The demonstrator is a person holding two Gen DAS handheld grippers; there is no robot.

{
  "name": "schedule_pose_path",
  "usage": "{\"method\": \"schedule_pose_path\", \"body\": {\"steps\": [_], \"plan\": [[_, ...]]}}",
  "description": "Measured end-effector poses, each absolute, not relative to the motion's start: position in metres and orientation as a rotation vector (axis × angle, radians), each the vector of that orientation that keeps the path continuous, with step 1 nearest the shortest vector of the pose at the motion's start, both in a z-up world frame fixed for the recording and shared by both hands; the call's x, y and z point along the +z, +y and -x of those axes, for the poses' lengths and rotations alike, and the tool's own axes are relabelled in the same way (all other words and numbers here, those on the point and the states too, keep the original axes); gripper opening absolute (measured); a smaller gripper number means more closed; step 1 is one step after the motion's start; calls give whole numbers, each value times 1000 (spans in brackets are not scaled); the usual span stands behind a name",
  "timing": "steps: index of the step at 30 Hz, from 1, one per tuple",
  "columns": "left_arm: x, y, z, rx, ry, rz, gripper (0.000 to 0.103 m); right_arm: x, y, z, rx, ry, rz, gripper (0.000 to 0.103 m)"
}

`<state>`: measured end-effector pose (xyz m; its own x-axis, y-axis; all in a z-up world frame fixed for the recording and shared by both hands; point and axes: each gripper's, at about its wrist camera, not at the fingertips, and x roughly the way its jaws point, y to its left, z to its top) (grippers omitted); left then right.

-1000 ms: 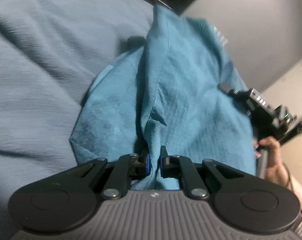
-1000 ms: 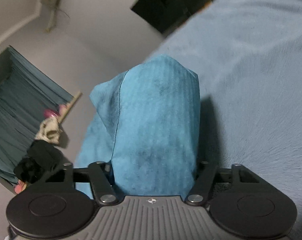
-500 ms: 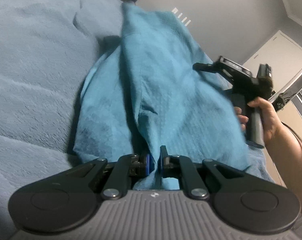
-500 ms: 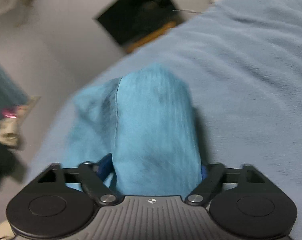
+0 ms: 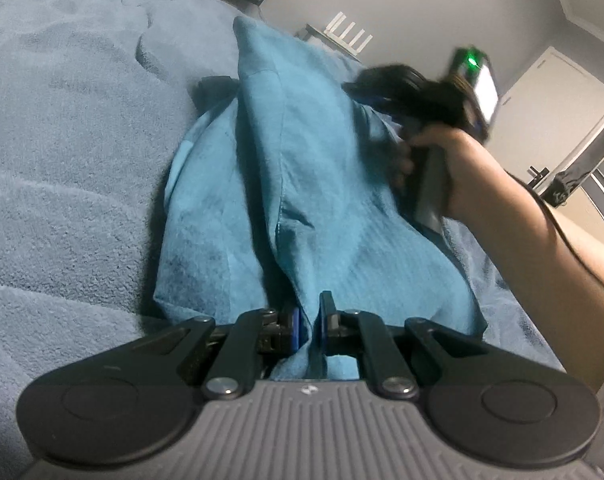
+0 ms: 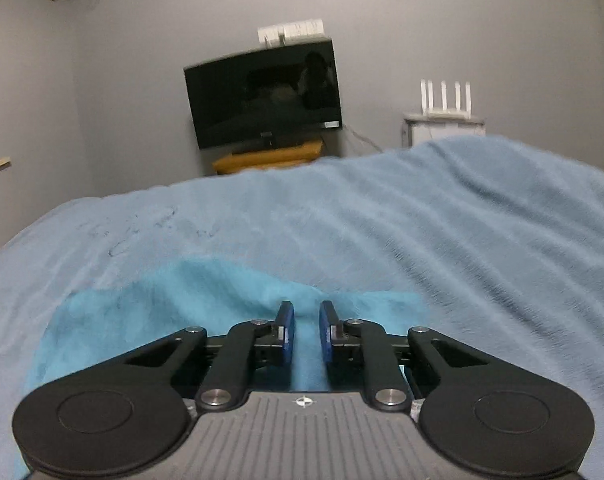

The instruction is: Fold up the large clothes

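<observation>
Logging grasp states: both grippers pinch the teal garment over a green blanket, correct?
Not quite: the blanket is light blue, not green, as the right wrist view shows. The left gripper and right gripper do both pinch the teal garment.

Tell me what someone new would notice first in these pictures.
The crumpled teal ribbed garment dominates, heaped on the pale blue fleece blanket and pinched by the left gripper. In the right wrist view, the right gripper straddles teal cloth, with a dark flat-screen television against the grey wall beyond.
</observation>
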<state>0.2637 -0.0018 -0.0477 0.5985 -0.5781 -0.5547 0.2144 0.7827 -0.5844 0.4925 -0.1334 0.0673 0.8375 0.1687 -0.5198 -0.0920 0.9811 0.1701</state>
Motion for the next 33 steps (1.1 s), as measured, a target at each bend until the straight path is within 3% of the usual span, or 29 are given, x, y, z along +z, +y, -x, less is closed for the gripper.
{"method": "schedule_pose_path", "body": {"steps": [10, 12, 14, 17, 25, 28, 31, 33], "plan": [[-45, -3, -264, -501, 822, 530, 4, 26, -38, -526, 335, 632, -81, 9], [-44, 0, -263, -502, 820, 551, 4, 37, -47, -516, 358, 595, -137, 14], [-41, 2, -261, -500, 811, 540, 4, 50, -68, -501, 359, 580, -212, 29], [-38, 4, -256, -497, 799, 539, 4, 65, -103, -458, 370, 554, -219, 40], [-36, 13, -245, -462, 769, 539, 4, 37, -195, -335, 375, 654, -84, 44], [-39, 14, -234, -446, 752, 531, 4, 19, -222, -301, 278, 675, -128, 57], [-40, 16, -222, -432, 709, 513, 5, 10, -249, -279, 144, 730, -205, 47], [-38, 15, -214, -421, 694, 497, 7, 10, -262, -262, 117, 751, -233, 47]]}}
